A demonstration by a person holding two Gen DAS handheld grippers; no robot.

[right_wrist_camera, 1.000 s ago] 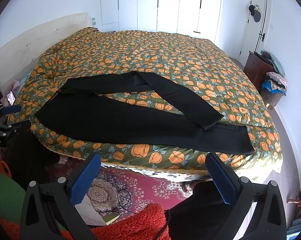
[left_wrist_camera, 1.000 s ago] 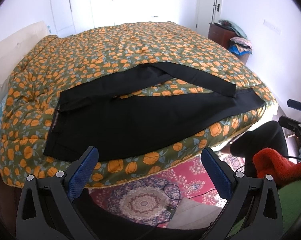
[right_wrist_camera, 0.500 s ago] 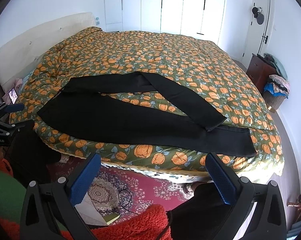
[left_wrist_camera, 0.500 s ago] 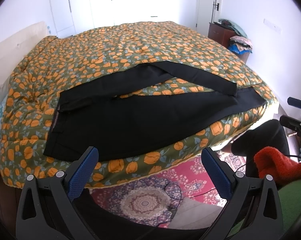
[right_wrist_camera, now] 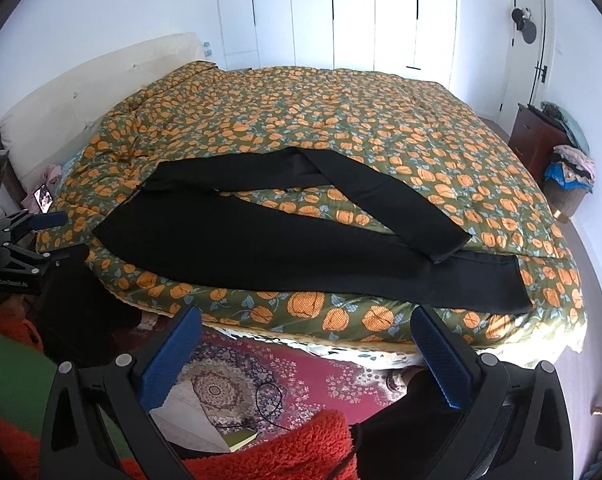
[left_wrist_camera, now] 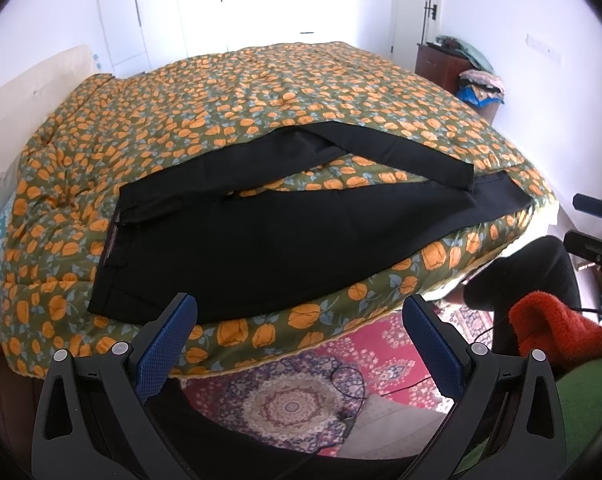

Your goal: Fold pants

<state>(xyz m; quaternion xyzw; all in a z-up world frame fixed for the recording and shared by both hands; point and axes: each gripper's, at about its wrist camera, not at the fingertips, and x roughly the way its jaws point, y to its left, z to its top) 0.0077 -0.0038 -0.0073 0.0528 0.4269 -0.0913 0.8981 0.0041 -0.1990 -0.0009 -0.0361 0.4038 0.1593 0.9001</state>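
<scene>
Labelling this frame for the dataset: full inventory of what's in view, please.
pants: 1, black, spread along the near edge of the bed, far leg bent across the near one
quilt: 1, green with orange flowers, covering the bed
headboard: 1, cream, left end of the bed
wardrobe doors: white, far wall
cabinet: 1, dark wood, right wall, clothes piled on and beside it
rug: 1, pink patterned, floor below the bed
cable: 1, black, on the rug
phone: 1, screen lit, by the headboard
left gripper: blue pads, open, empty
right gripper: blue pads, open, empty
</scene>
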